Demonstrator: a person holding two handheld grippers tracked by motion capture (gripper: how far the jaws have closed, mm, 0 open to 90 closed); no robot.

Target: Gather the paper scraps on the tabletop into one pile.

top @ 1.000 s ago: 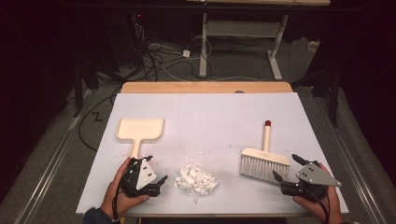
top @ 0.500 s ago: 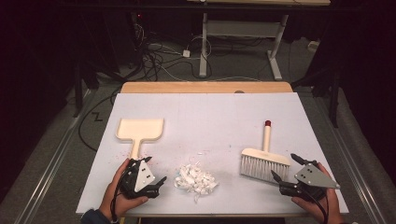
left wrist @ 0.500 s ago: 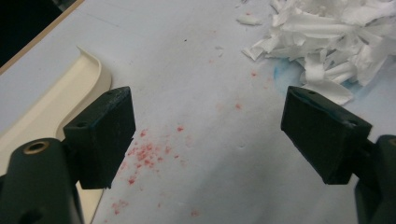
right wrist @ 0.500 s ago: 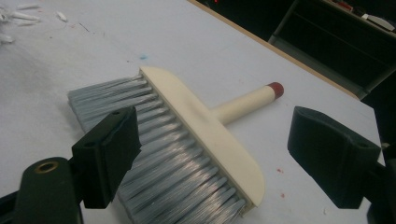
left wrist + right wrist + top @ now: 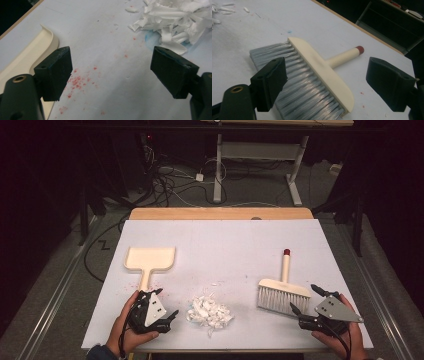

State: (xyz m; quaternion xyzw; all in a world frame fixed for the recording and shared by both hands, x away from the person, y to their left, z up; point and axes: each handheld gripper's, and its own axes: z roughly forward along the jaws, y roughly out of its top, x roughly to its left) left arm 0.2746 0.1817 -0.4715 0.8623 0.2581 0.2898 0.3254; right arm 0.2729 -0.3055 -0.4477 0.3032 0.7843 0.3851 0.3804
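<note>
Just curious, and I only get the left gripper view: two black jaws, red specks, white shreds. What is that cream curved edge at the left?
Observer: It is a cream plastic dustpan, lying flat with its handle toward the left gripper.
Operator: Is there anything to sweep with?
Observer: Yes, a cream brush with grey bristles and a red-tipped handle lies to the right of the pile of white paper shreds.
Operator: Is the other hand holding it?
Observer: No. The right gripper is open beside the bristles.

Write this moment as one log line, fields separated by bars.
left hand-held gripper: open, by dustpan | right hand-held gripper: open, at brush | paper scraps: unswept
</note>
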